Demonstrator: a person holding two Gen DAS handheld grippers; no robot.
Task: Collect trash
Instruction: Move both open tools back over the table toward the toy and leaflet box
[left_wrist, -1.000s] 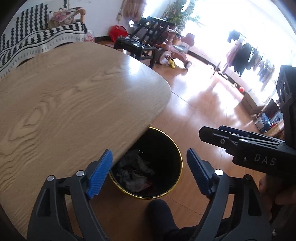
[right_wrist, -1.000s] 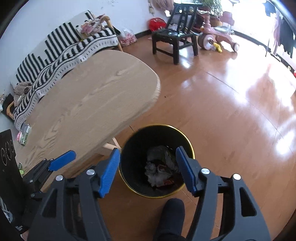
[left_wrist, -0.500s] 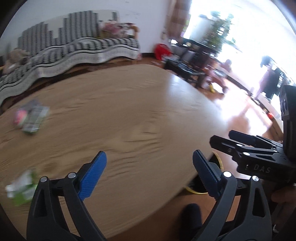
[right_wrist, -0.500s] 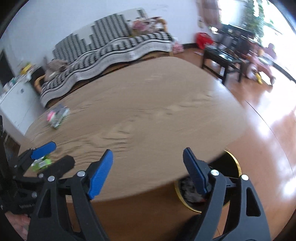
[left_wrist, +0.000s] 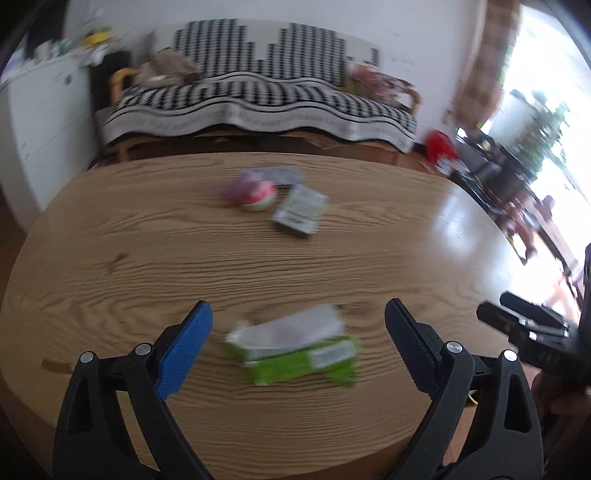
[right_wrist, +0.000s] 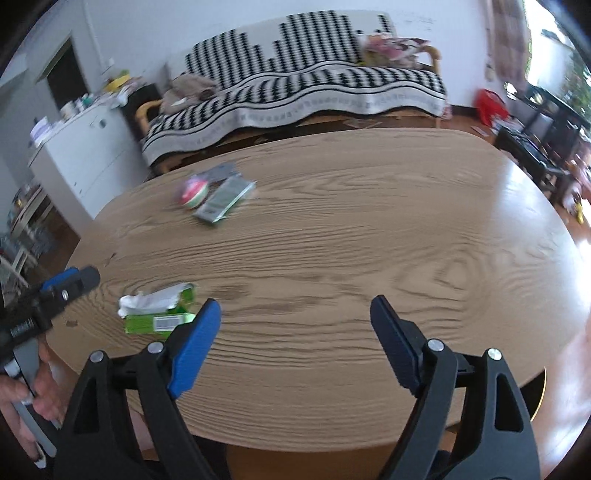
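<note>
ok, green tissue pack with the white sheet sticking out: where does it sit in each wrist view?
Left wrist: green tissue pack low centre, on the table between the open blue pads, untouched.
Right wrist: same pack lower left, outside the jaws, left of the left pad.
Shared landmark: striped ball beside a flat packet at the table's far side.

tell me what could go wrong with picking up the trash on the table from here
The green packet lies flat with loose torn paper on top, so the open left gripper might pinch only the paper. The pictures are blurred, so an aimed grab may miss. The right gripper is opening over bare table, far from the wrappers.
</note>
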